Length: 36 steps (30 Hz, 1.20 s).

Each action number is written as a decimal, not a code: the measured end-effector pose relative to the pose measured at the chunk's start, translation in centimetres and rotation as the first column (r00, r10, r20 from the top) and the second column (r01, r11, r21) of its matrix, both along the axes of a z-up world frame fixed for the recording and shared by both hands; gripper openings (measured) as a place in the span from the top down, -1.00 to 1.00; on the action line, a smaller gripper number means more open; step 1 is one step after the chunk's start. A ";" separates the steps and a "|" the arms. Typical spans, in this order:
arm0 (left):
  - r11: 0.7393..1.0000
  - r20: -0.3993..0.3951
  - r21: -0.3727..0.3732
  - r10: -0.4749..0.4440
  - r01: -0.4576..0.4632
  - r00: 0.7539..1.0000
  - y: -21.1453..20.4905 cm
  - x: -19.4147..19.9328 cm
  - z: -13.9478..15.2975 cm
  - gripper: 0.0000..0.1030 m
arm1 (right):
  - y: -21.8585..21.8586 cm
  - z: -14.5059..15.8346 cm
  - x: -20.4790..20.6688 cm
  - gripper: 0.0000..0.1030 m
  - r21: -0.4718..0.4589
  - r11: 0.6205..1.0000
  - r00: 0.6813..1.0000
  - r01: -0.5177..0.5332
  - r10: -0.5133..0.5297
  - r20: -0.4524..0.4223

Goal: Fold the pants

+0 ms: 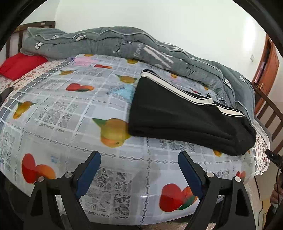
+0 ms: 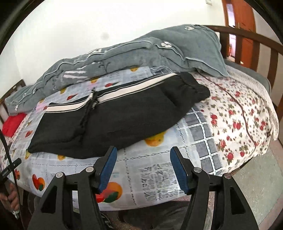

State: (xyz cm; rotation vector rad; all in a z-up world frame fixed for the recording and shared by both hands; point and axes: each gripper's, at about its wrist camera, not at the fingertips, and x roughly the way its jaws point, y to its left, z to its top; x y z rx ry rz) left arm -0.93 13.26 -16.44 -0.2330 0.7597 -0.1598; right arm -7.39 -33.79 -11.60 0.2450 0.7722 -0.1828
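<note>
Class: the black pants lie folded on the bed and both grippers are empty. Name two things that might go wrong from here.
1. The pants lie near the edge of the glossy fruit-print sheet; a nudge might slide them off.
2. The drawstring lies loose on top and might snag the right gripper.

Bedroom in a private home. Evidence: a bed (image 1: 53, 106) fills both views, its dark wooden slatted frame (image 2: 261, 46) rising at one end. The mattress carries a glossy plastic cover printed with fruit and lace squares (image 1: 113, 99), laid over a white sheet with small red flowers (image 2: 235, 113). A grey padded quilt (image 1: 109, 42) lies bunched along the wall side, and a red pillow (image 1: 19, 65) sits at the far end. Black pants with a white side stripe (image 2: 123, 116) lie folded on the cover. Plain white walls (image 1: 159, 16); an orange-brown wooden door (image 2: 244, 17) stands beyond the bed frame.
</note>
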 end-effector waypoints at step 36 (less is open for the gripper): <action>0.913 -0.172 -0.405 -0.028 -0.045 0.985 2.1 13.7 -4.1 0.60 | -9.1 -3.2 15.8 0.68 0.118 0.973 0.979 0.198 -0.203 0.030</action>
